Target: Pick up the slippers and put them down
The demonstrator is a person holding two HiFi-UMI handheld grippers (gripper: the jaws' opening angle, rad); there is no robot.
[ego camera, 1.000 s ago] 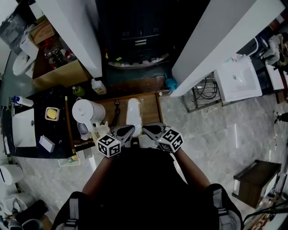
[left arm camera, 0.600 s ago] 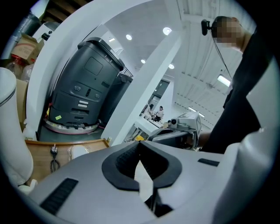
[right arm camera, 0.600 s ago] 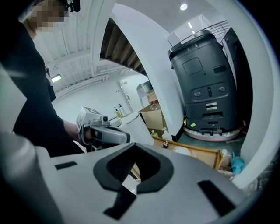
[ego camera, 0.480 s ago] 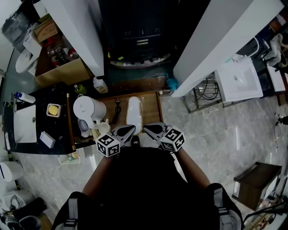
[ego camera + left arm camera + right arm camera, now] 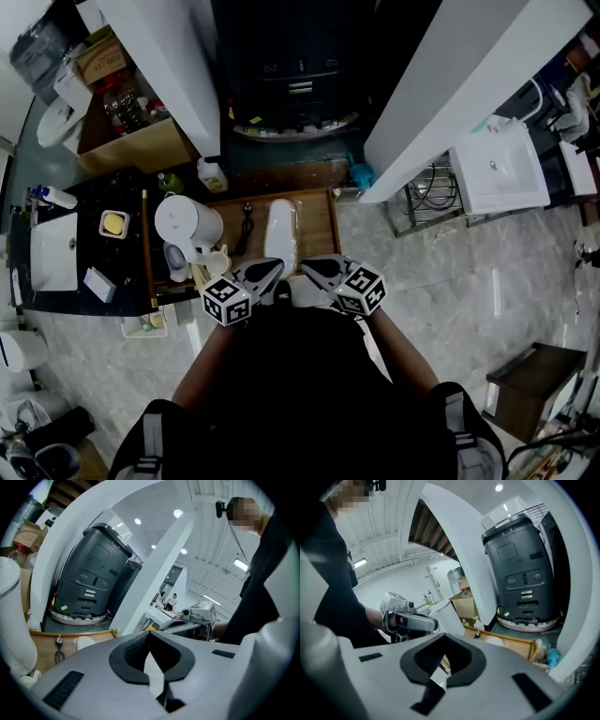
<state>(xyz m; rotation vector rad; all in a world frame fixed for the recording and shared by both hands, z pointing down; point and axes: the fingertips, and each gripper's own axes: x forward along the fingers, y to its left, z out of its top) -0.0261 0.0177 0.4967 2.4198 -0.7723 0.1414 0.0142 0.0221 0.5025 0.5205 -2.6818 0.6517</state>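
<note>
Head view: left gripper (image 5: 261, 276) and right gripper (image 5: 317, 270) are held side by side (jaws together, empty). A white slipper (image 5: 279, 234) is seen on the wooden surface (image 5: 316, 225) beyond them.

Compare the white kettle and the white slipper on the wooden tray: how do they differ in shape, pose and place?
The round white kettle stands upright; the long white slipper lies flat. The kettle is at the left edge of the brown wooden tray; the slipper lies near its middle, its length pointing away from the person. The kettle looks bulkier than the slipper. Both are white, with a black cord between them.
</note>
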